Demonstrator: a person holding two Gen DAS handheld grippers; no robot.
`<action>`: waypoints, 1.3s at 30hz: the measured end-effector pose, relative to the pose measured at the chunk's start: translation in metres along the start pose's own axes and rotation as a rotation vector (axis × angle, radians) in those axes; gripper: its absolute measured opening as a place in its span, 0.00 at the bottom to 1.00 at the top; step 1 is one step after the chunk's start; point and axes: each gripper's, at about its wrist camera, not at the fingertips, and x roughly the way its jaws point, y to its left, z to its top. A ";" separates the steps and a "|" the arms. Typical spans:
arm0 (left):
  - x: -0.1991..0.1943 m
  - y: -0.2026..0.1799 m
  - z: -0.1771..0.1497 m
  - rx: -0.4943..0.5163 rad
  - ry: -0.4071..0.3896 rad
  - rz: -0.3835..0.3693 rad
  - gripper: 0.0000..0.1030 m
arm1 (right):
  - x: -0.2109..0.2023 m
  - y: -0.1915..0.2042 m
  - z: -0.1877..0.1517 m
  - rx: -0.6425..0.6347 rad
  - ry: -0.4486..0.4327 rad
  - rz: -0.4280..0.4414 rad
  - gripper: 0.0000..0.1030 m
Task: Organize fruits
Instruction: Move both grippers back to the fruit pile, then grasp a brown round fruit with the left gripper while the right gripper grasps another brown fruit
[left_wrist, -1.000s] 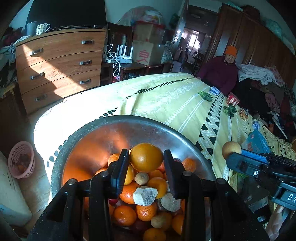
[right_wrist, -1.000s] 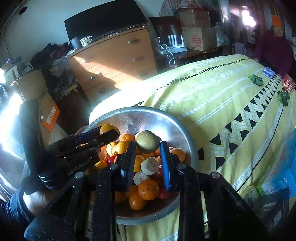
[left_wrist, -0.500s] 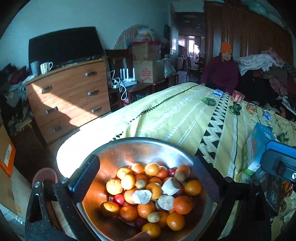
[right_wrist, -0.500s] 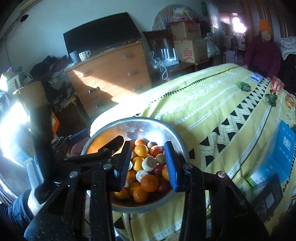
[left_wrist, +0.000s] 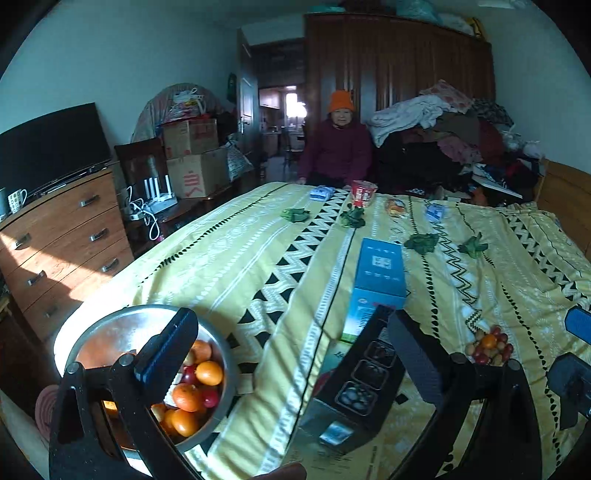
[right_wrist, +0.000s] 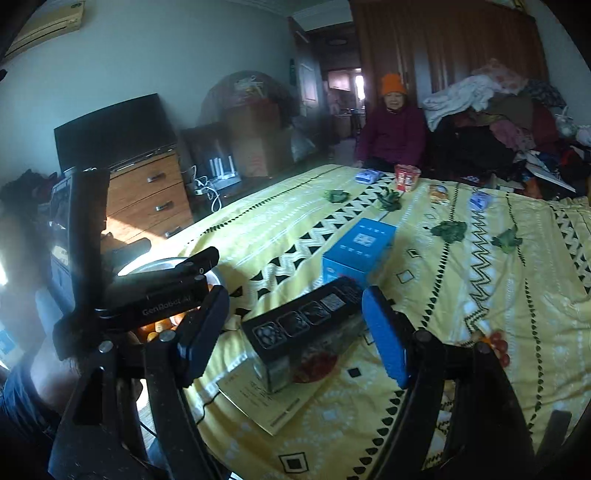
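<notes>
Both claws (left_wrist: 291, 350) (right_wrist: 291, 328) spread; fruit bowl (left_wrist: 221, 354) upright, left.

A bowl (left_wrist: 221, 354) of fruit (left_wrist: 195, 384) sits at the bed's (left_wrist: 258, 258) left corner. Right of it lies a dark box (left_wrist: 354, 384), with a carton (left_wrist: 376, 273) behind it and a small fruit pile (left_wrist: 489, 345) farther right.

Sunlit wooden dresser (left_wrist: 55, 243) beside yellow-covered bed (left_wrist: 258, 251).
</notes>
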 end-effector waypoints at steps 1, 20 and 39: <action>-0.002 -0.008 0.001 0.008 -0.002 -0.013 1.00 | -0.005 -0.005 -0.002 0.009 -0.003 -0.014 0.76; 0.019 -0.127 -0.028 0.102 0.129 -0.300 1.00 | -0.063 -0.118 -0.043 0.178 -0.071 -0.126 0.79; 0.124 -0.192 -0.129 0.125 0.474 -0.448 0.54 | 0.087 -0.261 -0.164 0.269 0.339 -0.106 0.37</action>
